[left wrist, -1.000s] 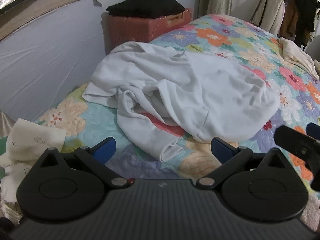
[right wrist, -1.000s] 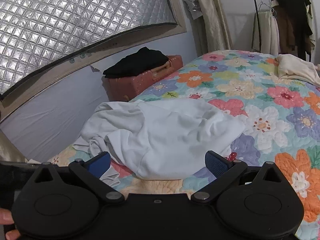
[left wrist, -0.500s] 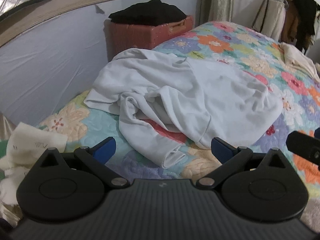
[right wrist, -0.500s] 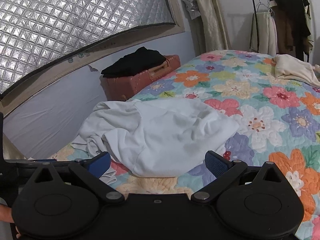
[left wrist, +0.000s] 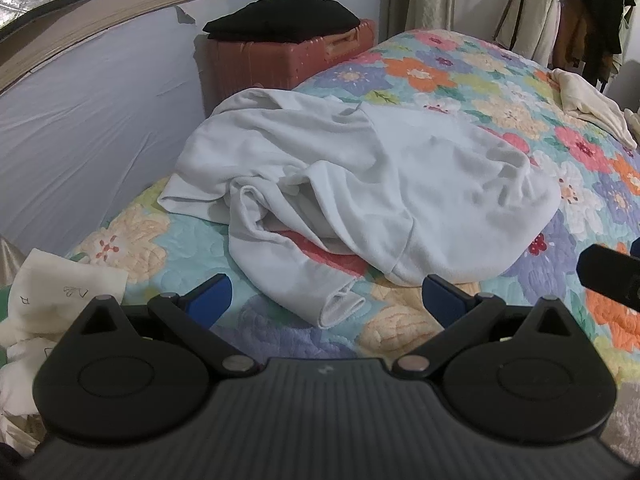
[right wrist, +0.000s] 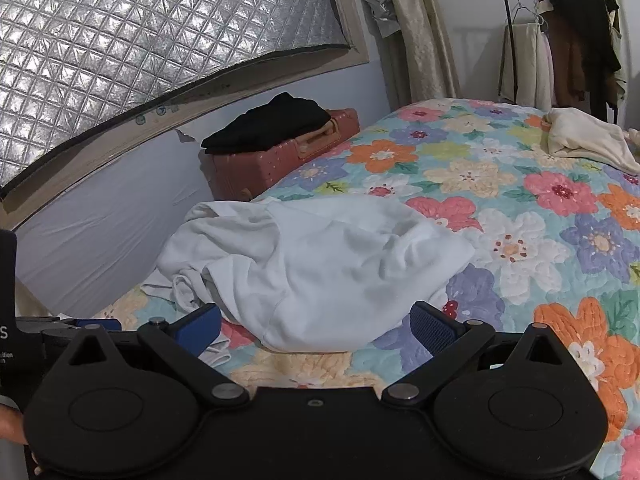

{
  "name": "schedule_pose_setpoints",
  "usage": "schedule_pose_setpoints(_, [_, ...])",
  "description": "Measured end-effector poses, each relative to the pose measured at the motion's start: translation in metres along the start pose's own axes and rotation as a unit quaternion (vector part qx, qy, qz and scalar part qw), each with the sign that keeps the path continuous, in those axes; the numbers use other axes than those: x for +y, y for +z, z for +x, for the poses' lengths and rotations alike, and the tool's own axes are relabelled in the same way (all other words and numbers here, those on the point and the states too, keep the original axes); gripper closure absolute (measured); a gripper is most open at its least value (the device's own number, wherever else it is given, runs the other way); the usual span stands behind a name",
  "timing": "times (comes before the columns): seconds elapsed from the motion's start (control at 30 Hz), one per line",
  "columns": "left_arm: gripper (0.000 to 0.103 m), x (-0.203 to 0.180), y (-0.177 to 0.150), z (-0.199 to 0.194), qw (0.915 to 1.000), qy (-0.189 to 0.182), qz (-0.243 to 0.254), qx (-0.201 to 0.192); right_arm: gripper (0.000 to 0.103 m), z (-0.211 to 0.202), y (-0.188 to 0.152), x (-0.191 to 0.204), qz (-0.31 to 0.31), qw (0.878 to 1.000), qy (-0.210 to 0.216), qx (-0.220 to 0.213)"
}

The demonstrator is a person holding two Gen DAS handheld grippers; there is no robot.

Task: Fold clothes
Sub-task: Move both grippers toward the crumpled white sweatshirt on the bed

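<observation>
The crumpled white sweatshirt (left wrist: 360, 184) lies near the floral bed's (right wrist: 520, 208) near-left corner, one cuff toward the edge, while the left claw (left wrist: 326, 298) and right claw (right wrist: 316, 324) hover wide apart, empty, short of it.

One white garment (left wrist: 360, 184), one cream garment (right wrist: 588, 140), one black garment (right wrist: 272, 122), one suitcase (right wrist: 280, 160), two tools.

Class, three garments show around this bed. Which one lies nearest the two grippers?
The crumpled white sweatshirt, right ahead of both open grippers. The black garment sits folded on the pink suitcase; the cream garment lies at the bed's far side.
</observation>
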State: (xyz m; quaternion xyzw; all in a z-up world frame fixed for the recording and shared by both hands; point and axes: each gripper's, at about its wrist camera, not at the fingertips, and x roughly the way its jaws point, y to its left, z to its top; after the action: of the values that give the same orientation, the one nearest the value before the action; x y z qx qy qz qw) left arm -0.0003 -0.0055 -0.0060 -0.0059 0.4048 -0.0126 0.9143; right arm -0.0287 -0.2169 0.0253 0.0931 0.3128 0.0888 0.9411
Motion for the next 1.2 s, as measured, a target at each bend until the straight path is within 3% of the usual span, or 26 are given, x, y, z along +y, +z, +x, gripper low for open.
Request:
schedule_pose_setpoints(0.5, [0.000, 0.003, 0.001, 0.006, 0.9998, -0.006, -0.003, 0.020, 0.001, -0.002, 0.003, 0.001, -0.022, 0.999, -0.002, 0.032])
schedule_pose_setpoints(0.67, [0.000, 0.014, 0.006, 0.005, 0.9980, -0.052, -0.036, -0.010, 0.001, 0.004, 0.001, -0.007, -0.012, 0.999, -0.002, 0.032])
schedule_pose_setpoints(0.87, [0.000, 0.022, 0.011, 0.012, 0.9966, -0.057, -0.048, -0.035, 0.001, 0.021, 0.023, -0.014, -0.026, 0.999, 0.009, 0.035])
schedule_pose_setpoints(1.0, [0.000, 0.026, 0.014, 0.026, 0.9960, -0.051, -0.049, -0.055, 0.001, 0.034, 0.037, -0.019, -0.037, 0.998, 0.016, 0.040])
schedule_pose_setpoints(1.13, [0.000, 0.027, 0.020, 0.046, 0.9939, 0.032, -0.058, -0.088, 0.001, 0.067, 0.038, -0.021, -0.069, 0.993, 0.021, 0.092])
schedule_pose_setpoints(1.2, [0.000, 0.032, 0.022, 0.056, 0.9952, 0.007, -0.068, -0.070, 0.001, 0.079, 0.038, -0.024, -0.078, 0.991, 0.013, 0.106])
